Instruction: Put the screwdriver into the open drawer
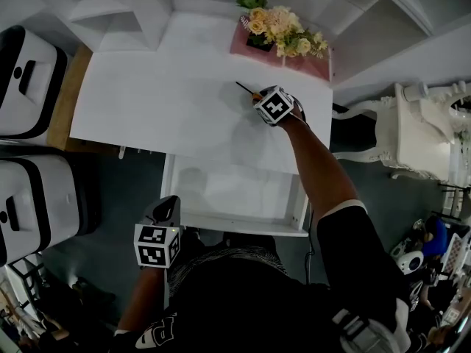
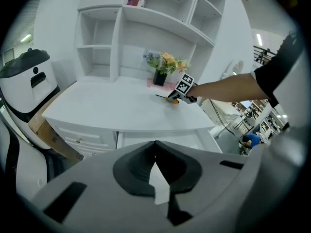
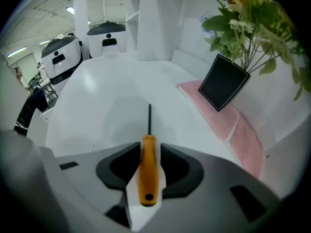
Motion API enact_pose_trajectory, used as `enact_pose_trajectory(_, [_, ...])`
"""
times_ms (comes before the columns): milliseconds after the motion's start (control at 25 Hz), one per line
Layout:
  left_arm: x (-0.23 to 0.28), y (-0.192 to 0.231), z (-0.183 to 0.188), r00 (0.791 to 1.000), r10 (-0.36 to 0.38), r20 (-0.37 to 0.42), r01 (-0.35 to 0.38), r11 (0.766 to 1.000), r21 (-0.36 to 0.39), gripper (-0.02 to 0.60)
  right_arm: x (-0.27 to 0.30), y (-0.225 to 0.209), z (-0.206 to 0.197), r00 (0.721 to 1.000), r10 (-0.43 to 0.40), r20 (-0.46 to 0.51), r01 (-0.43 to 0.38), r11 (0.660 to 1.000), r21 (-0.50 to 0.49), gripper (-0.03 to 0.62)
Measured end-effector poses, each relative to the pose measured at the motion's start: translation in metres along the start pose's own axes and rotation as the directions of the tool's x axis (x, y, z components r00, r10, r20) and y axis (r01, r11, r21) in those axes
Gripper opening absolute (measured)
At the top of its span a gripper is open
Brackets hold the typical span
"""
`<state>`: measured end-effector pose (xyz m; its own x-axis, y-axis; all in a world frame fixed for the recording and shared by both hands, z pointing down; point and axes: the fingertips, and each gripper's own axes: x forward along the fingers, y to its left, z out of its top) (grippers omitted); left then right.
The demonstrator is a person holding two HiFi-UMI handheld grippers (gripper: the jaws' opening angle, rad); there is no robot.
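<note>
Head view: slim orange-handled screwdriver (image 1: 246, 89) lies on smooth white table (image 1: 162, 101), right tongs (image 1: 258, 97) over its handle; white open drawer (image 1: 243, 226) below, left tongs (image 1: 168, 201) near its front.
Left gripper view: left tongs closed together, empty.
Right gripper view: right tongs spread wide, rounded handle between them; black angular vase (image 3: 223, 87) stands nearby.

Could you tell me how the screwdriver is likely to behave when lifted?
The screwdriver looks stiff and probably light: thin shaft, orange handle. Its rounded handle may roll on the smooth desk if nudged. It lies lengthwise between the open jaws of the right hand-held gripper, so it could tilt when lifted.
</note>
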<state>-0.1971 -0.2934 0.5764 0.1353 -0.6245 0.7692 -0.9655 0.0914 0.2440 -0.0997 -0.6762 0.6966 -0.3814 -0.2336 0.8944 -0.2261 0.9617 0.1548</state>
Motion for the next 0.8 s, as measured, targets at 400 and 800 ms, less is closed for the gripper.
enact_pose_trajectory(400, [-0.008, 0.001, -0.001, 1.000, -0.005, 0.022, 0.005, 1.000, -0.013, 0.011, 0.003, 0.004, -0.002, 0.994, 0.098, -0.041, -0.093, 0.991, 0.097, 0.114])
enact_pose_trajectory(800, [-0.018, 0.005, -0.003, 0.999, -0.022, 0.032, 0.022, 1.000, 0.002, 0.011, -0.005, 0.007, -0.005, 0.996, 0.066, -0.053, -0.056, 0.985, 0.166, 0.103])
